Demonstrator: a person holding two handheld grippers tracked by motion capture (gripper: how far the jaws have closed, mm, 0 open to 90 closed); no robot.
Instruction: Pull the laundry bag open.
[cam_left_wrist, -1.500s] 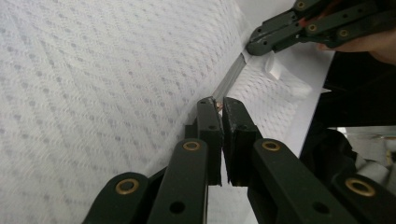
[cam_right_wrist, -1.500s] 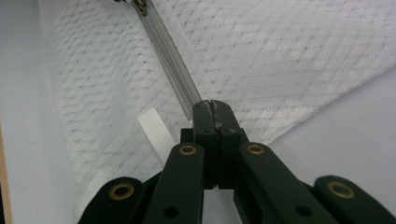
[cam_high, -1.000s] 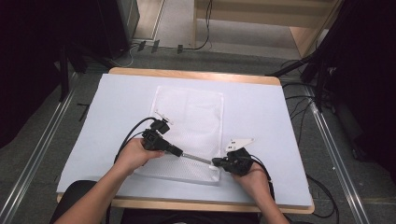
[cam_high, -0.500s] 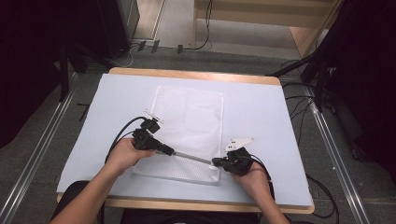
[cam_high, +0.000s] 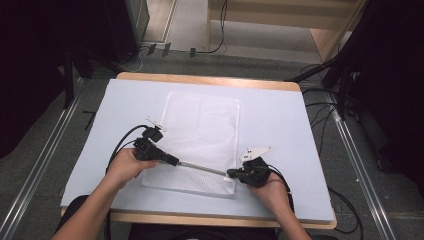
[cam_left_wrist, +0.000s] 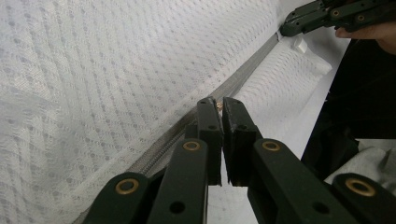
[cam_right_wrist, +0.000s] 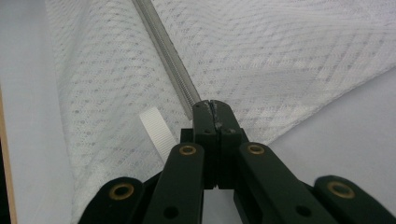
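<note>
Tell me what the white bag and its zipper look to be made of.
The white bag: apparently a soft synthetic mesh, matte, judging by its dotted diamond weave and limp folds. The zipper: grey, fine coil teeth on woven tape, likely nylon; no metallic shine. The small pull between the left tongs is too hidden to judge.

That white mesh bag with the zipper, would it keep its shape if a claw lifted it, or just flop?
Probably flop: the mesh bag is thin netting, and it tents up in folds where the right claw pinches the zipper end. It looks light, since the left claw, pinched on the zipper pull, lifts the zipper line too. It may slide on the smooth table cover.
</note>
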